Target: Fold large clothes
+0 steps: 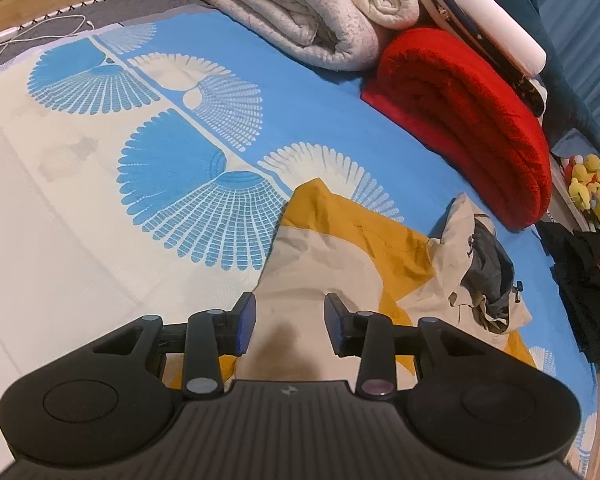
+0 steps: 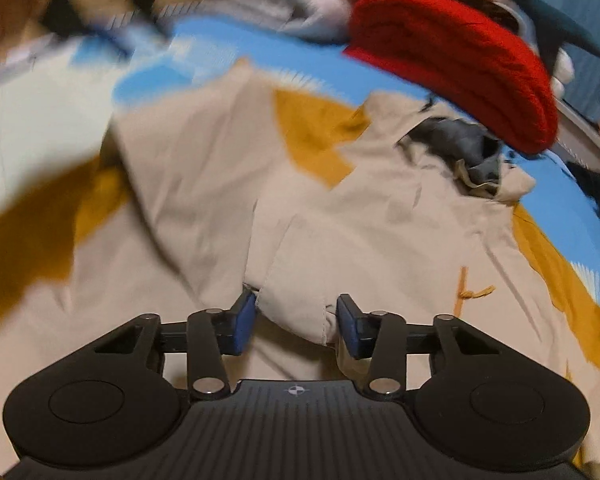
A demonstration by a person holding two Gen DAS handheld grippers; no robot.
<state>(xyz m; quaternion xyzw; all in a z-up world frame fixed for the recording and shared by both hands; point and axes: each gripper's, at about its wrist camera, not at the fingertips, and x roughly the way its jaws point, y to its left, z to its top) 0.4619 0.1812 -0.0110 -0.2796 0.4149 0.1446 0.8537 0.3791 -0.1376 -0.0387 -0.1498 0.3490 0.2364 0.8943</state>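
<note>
Left claw point(image 1: 290, 328) hangs over the near edge of the jacket point(image 1: 340, 264), jaws spread w/ a clear gap, nothing pinched btwn the blue pads point(image 1: 247, 326). Jacket is beige w/ mustard panels, lying crumpled on the bedsheet point(image 1: 80, 208), which is cream on the left w/ blue fan prints and plain blue further right. At the back a folded grey-white blanket point(image 1: 300, 12), then a rolled red blanket point(image 1: 472, 120) just beside it; yellow plush toys point(image 1: 588, 184) at far right. Right claw point(image 2: 296, 320) sits low on the jacket point(image 2: 380, 216), jaws partly spread, a beige fold bunched btwn them and touching the right pad point(image 2: 350, 326); can't tell if it's truly squeezed. Hood opening point(image 2: 456, 140) lies near the red blanket point(image 2: 460, 60).
</note>
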